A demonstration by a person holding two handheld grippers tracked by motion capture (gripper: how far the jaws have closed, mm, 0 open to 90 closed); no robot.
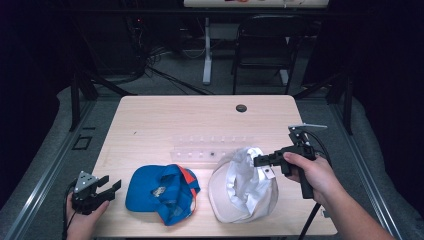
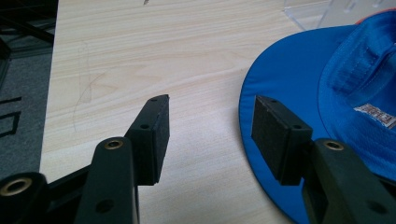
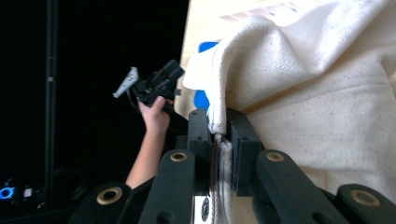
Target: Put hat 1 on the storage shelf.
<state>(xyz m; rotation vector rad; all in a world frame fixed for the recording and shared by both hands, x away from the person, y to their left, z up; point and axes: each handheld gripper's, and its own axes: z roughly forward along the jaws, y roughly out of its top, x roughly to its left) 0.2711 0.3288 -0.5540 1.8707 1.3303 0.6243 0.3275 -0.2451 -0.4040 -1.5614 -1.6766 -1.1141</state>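
A cream cap point(image 1: 240, 187) lies upside down at the table's front right, its white lining showing. My right gripper point(image 1: 260, 160) is shut on its rim, and the cream cloth point(image 3: 299, 79) is pinched between the jaws in the right gripper view point(image 3: 220, 128). A blue cap point(image 1: 161, 192) with an orange patch lies to its left. My left gripper point(image 1: 110, 186) rests open at the front left, a short way from the blue cap's brim point(image 2: 280, 88), with bare wood between its pads point(image 2: 159, 135).
A clear plastic rack point(image 1: 212, 147) stands mid-table behind the caps. A dark round hole point(image 1: 241, 108) sits near the table's far edge. Beyond the table are a black chair point(image 1: 267, 45) and a white table leg point(image 1: 207, 50).
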